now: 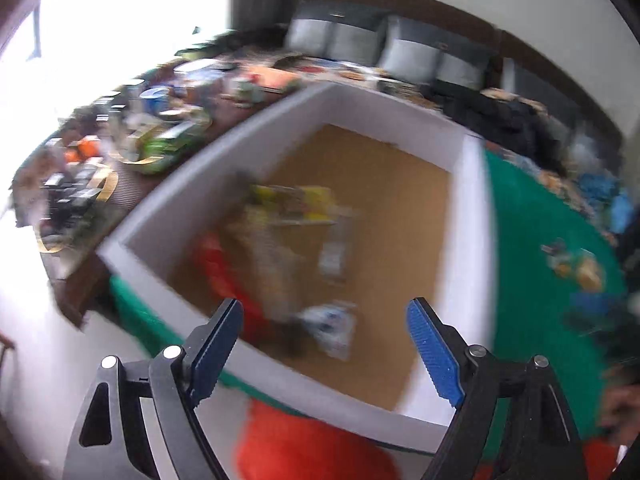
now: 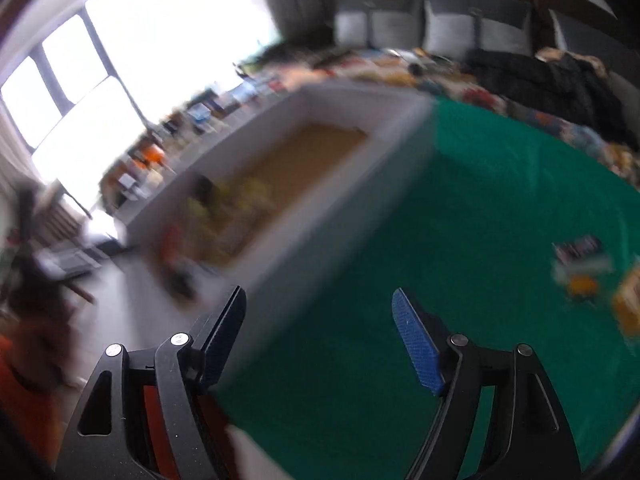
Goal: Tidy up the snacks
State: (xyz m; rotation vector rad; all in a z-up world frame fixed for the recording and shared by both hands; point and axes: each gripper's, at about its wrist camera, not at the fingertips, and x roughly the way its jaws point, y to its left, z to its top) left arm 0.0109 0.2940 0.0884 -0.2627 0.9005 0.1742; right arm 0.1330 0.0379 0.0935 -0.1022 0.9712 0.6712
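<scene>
Hovering wide and empty, both the left gripper [image 1: 324, 346] and right gripper [image 2: 318, 336], several snacks [image 1: 296, 216] already lying in the box [image 1: 472, 184] mid-frame, more packets [image 2: 582, 266] waiting at right on the green cloth [image 2: 460, 240].

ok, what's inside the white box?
The box holds a few snack packs on its brown floor: a red one, a yellow one, a white-blue one. Motion blur hides labels, and the near wall covers the floor's closest strip.
</scene>
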